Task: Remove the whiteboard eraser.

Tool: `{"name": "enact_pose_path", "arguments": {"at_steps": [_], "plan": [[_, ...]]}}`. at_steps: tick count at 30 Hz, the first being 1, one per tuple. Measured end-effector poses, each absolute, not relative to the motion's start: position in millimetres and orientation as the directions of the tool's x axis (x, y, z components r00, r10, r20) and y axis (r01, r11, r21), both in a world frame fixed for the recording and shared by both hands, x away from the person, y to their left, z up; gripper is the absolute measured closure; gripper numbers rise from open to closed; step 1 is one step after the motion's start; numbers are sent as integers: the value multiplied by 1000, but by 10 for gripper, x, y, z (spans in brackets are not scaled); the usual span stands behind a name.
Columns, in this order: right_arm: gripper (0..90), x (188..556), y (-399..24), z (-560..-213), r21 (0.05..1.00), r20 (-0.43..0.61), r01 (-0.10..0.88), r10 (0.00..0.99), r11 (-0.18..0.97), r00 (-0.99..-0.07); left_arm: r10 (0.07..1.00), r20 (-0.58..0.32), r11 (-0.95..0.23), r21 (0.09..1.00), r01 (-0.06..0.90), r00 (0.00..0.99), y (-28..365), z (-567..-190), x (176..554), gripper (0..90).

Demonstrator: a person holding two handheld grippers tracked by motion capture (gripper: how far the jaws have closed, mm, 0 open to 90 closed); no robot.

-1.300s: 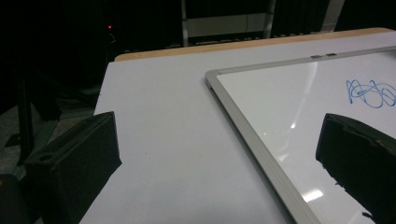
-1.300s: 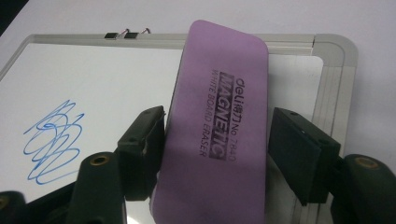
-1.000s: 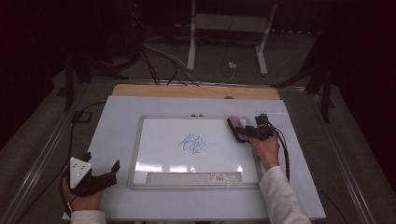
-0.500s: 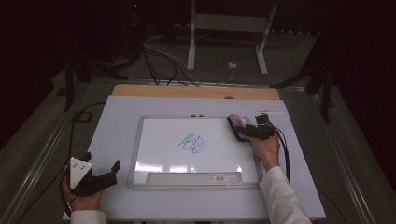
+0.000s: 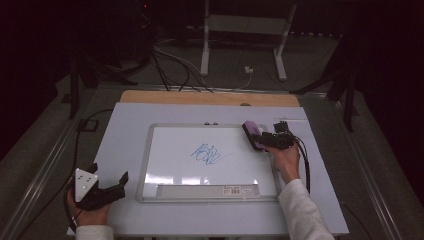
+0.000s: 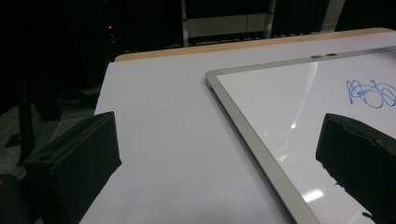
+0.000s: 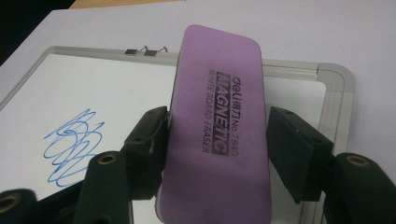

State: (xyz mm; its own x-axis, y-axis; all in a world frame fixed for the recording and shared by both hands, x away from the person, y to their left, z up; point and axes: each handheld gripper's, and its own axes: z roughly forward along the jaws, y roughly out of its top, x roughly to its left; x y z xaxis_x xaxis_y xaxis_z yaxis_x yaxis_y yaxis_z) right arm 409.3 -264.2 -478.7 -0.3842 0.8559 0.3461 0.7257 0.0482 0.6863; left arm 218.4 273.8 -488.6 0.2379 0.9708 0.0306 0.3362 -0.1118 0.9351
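Purple eraser point(image 7: 217, 135) with dark printed lettering, blue scribble point(image 5: 207, 154) on white whiteboard point(image 5: 165, 165) with silver frame, black grippers, pale lilac-white table point(image 5: 125, 130) with tan wooden edge.

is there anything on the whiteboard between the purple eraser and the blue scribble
Nothing visible. The eraser, clamped in the right tool, sits over the whiteboard's right edge, and only bare white surface lies between it and the blue scribble. The left tool rests off the board.

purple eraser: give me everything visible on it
The purple eraser is a flat oblong block with rounded corners, matte top printed "deli MAGNETIC WHITE BOARD ERASER". The right gripper clamps its long sides between black pads. It sits at the whiteboard's top right corner, to the right of the blue scribble.
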Motion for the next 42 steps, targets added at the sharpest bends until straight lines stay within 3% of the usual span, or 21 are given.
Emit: {"name": "enact_pose_path", "arguments": {"at_steps": [42], "plan": [[400,3952,-2166,-4576,727,245,656,816,203,-524,972,34,-113,935,336,233,2741,-4887,2181,5]]}}
